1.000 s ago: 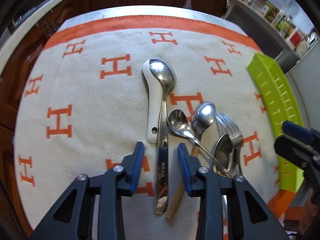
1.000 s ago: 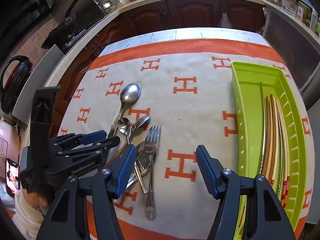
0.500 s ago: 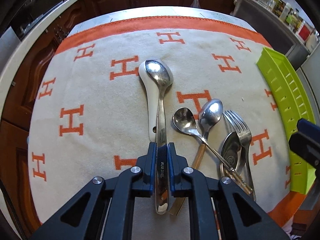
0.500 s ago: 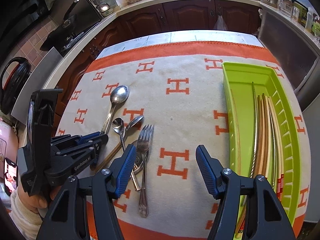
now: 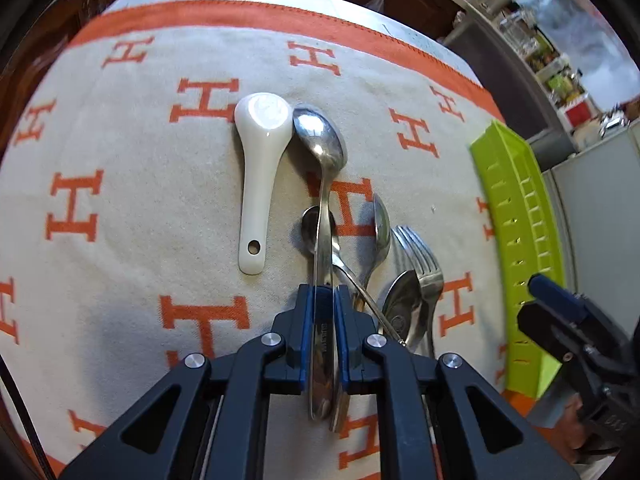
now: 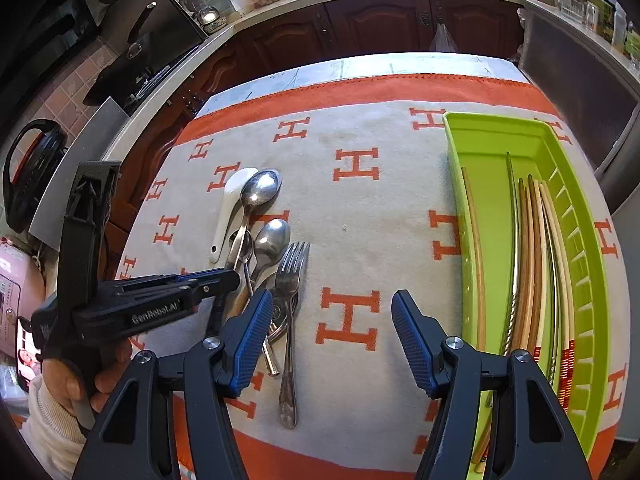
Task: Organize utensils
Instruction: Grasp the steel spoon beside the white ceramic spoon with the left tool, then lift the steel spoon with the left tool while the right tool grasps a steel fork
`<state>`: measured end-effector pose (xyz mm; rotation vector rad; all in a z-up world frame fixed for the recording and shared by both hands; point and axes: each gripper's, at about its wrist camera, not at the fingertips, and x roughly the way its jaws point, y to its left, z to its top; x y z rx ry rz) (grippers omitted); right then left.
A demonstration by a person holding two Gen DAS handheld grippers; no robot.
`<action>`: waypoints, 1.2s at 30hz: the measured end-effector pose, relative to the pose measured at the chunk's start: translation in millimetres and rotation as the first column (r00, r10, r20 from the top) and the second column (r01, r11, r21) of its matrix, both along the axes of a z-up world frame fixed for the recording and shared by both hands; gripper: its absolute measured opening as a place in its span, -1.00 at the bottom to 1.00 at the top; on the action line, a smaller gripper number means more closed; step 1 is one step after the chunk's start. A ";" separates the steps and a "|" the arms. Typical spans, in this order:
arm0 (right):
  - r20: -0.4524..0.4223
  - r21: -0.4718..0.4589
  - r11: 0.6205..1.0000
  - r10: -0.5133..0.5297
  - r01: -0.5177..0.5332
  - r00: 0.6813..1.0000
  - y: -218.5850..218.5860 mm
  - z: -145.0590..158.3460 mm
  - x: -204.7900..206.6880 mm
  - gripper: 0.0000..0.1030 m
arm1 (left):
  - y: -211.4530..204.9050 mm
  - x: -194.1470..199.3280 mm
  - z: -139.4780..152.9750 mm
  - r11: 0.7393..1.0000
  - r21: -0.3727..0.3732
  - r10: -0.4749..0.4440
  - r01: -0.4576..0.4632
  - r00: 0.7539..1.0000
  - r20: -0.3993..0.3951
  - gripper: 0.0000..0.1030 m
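My left gripper (image 5: 323,300) is shut on the handle of a large steel spoon (image 5: 320,140), whose bowl now stands off the white ceramic spoon (image 5: 260,152) beside it. In the right wrist view the same large steel spoon (image 6: 260,190) rises from the left gripper (image 6: 224,278). Two smaller spoons (image 6: 272,236), a fork (image 6: 292,272) and more cutlery lie in a heap just right of it. My right gripper (image 6: 332,328) hangs open above the cloth, nothing between its fingers. The green tray (image 6: 584,280) at the right holds several chopsticks (image 6: 528,260).
A cream cloth with orange H marks and an orange border (image 6: 360,88) covers the table. Dark wooden cabinets (image 6: 360,28) stand beyond the far edge. A person's hand in a cream sleeve (image 6: 52,412) holds the left gripper. The green tray (image 5: 520,220) lies right of the heap.
My left gripper closed on the large spoon's handle, then tilted and lifted it, so the bowl slid off the white ceramic spoon to its right. The right gripper stayed open and still.
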<state>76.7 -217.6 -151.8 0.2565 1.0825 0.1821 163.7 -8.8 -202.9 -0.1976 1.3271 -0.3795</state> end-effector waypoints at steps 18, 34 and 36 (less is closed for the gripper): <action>0.024 0.042 0.999 -0.005 0.004 1.000 -7.8 5.9 0.1 0.24 | -10.6 47.4 14.8 0.999 -0.030 0.039 -0.038 0.999 0.015 -0.68; -0.015 0.070 0.997 -0.041 0.042 0.999 -18.6 -1.9 7.5 0.24 | -23.1 59.4 -0.4 0.994 -0.074 0.086 -0.082 0.994 0.060 -0.82; -0.029 0.081 0.996 -0.037 0.039 0.999 -17.6 -5.0 8.6 0.24 | -18.0 56.4 2.0 0.989 -0.115 0.103 -0.096 0.993 0.056 -0.89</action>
